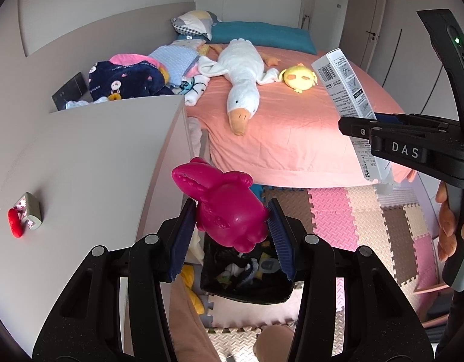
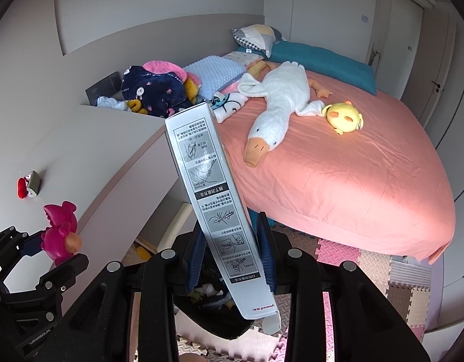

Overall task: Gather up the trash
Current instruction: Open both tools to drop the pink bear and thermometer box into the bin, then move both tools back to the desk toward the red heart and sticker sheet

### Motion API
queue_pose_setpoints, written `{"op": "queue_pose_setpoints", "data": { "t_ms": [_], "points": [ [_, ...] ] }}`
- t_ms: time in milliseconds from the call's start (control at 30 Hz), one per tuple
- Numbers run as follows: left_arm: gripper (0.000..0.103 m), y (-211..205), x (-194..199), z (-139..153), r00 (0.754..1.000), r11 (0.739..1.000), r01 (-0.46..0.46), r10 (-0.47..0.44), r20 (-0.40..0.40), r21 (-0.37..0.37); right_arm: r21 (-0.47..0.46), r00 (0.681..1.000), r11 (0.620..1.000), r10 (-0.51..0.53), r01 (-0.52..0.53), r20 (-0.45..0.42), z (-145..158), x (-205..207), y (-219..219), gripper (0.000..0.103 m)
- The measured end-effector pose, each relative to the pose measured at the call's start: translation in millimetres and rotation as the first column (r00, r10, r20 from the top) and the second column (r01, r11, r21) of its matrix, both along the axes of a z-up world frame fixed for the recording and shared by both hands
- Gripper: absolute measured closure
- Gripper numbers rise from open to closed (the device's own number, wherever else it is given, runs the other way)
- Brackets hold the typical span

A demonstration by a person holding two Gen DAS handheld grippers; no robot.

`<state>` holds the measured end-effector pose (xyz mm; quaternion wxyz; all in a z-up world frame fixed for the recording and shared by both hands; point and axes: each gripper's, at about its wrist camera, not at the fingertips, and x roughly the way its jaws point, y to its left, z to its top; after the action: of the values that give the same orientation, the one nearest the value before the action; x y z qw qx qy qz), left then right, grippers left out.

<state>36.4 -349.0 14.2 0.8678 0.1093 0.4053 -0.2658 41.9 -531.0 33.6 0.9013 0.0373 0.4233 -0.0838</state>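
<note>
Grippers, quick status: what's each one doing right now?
Left claw: closed on the magenta toy, above the black bin.
Right claw: closed on the white carton.

You're seeing a glossy, smooth magenta toy (image 1: 229,214) that looks like rubbery plastic, and a printed cardboard box (image 2: 214,208) with a slight sheen. The pads (image 1: 183,232) are ribbed blue rubber. The goose (image 1: 241,72) is fluffy plush; the sheet (image 1: 292,126) is matt cloth; the mats (image 1: 337,211) are textured foam.

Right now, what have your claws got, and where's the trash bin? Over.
Left claw shut on pink toy. Right claw shut on white box. Black bin just below both, already holding scraps. Nothing blocking the drop.
</note>
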Motion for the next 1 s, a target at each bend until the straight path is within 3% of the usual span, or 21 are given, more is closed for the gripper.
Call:
{"op": "queue_pose_setpoints", "data": {
  "t_ms": [33,67,100,167,267,633,1000],
  "points": [
    [0.046,-1,2,-2,1.0,1.0,0.006,-0.006,-0.012,0.011,0.003,1.0,1.0,-0.012,0.012,-0.002,1,4,-1,0.063],
    [0.031,-3,5,-4,1.0,0.999,0.007,-0.007,-0.024,0.034,-0.006,1.0,1.0,-0.03,0.03,-0.008,2,8,-2,0.035],
    [0.005,-3,5,-4,1.0,0.998,-0.01,0.011,-0.012,0.057,-0.029,0.999,0.998,-0.053,0.052,-0.009,5,12,-3,0.016],
    [0.006,0,4,-2,0.998,0.996,-0.049,0.046,0.04,0.08,-0.082,0.996,0.993,-0.082,0.083,0.02,12,15,-5,0.015],
    [0.006,8,9,-1,0.997,0.995,-0.069,0.067,0.03,0.073,-0.116,0.994,0.988,-0.102,0.105,0.033,18,19,-6,0.015],
    [0.006,29,9,-2,0.996,0.996,-0.088,0.088,0.009,0.034,-0.112,0.996,0.99,-0.086,0.087,0.021,16,15,1,0.015],
    [0.006,62,13,-2,0.99,0.99,-0.138,0.138,0.006,0.011,-0.121,0.999,0.992,-0.029,0.032,0.022,16,18,37,0.015]
  ]
}}
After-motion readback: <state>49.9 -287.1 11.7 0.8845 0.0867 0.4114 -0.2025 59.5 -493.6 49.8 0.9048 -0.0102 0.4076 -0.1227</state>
